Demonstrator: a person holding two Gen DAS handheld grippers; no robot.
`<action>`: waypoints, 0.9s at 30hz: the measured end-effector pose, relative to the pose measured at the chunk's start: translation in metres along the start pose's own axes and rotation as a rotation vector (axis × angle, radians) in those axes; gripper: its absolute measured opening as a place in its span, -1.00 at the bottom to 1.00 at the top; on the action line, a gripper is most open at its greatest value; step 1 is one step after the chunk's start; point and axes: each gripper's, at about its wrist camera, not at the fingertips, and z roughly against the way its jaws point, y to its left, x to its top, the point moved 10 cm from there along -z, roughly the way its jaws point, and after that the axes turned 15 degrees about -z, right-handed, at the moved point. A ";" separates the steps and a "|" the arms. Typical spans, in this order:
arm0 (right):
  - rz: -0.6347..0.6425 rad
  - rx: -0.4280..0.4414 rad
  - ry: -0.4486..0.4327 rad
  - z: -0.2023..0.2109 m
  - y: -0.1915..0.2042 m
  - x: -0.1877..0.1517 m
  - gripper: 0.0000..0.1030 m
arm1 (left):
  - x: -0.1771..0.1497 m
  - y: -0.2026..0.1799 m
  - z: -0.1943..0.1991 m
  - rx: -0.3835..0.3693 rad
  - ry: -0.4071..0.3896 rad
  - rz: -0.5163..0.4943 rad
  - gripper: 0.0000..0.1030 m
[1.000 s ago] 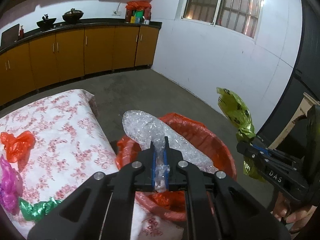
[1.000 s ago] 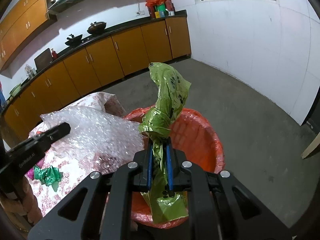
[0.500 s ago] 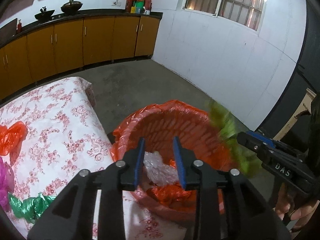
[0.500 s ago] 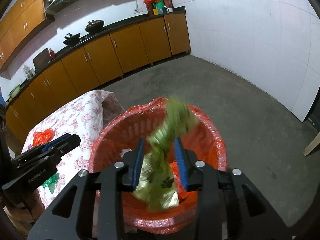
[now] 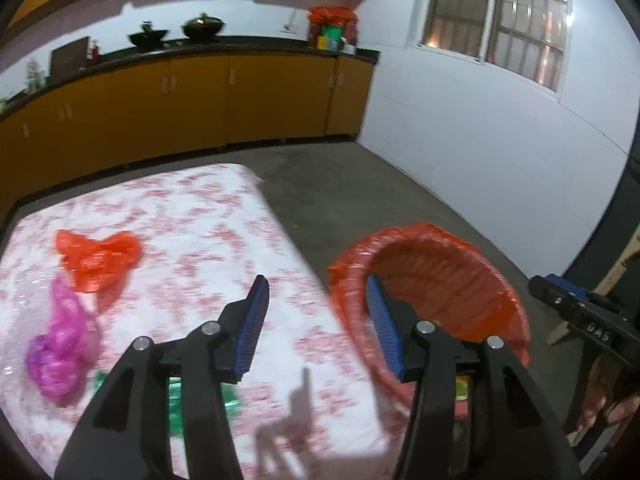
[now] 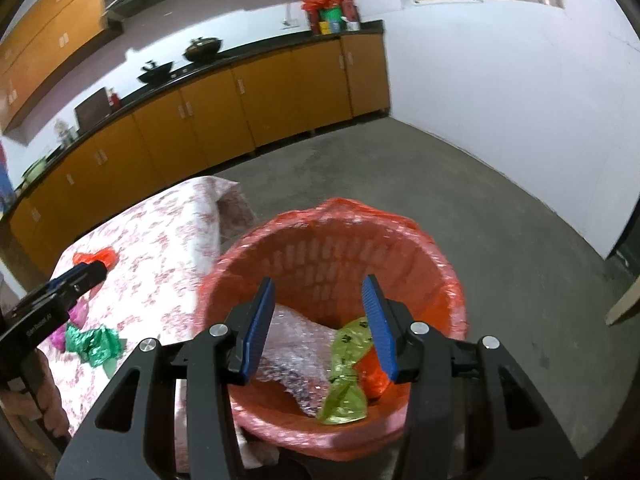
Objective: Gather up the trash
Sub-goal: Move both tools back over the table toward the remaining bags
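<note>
- Lying on the floral tablecloth (image 5: pixel 208 240) are the pieces not yet collected: an orange plastic bag (image 5: pixel 98 254), a crumpled magenta bag (image 5: pixel 60 354) and a scrunched green wrapper (image 6: pixel 94 346), all near the table's left part and well apart from the bin.
- The red-lined basket bin (image 6: pixel 332 248) stands just beside the table's edge; inside it lie a sheet of bubble wrap (image 6: pixel 292 350) and a yellow-green printed bag (image 6: pixel 346 376).
- These scraps look featherlight, soft and crushable, with nothing fragile about them. Thin film is slick, so I would judge a pinch on a bunched fold or raised peak safer than on a flat flap; a shallow bite may slip off.
- The left gripper (image 5: pixel 316 322) hangs over the table edge with its jaws opening, about half spread, nothing between the blue pads (image 5: pixel 252 324) and nothing touched. The view is blurred, so fine detail of the scraps is lost.
- The right gripper (image 6: pixel 318 326) hovers above the bin mouth, jaws opening, moderately spread and empty; the bubble wrap and green bag lie below the pads, not against them.
- The nearest candidate for the left claw appears to be the green wrapper, partly hidden behind its fingers.
</note>
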 end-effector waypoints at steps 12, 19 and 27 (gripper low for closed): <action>0.201 0.183 0.086 -0.005 0.125 -0.056 -0.09 | -0.054 0.146 0.088 0.305 -0.023 0.107 0.18; 0.293 0.295 0.170 -0.021 0.201 -0.113 -0.09 | -0.101 0.226 0.136 0.479 -0.009 0.186 0.30; 0.386 0.353 0.230 -0.034 0.258 -0.173 0.13 | -0.152 0.270 0.160 0.528 0.026 0.312 0.33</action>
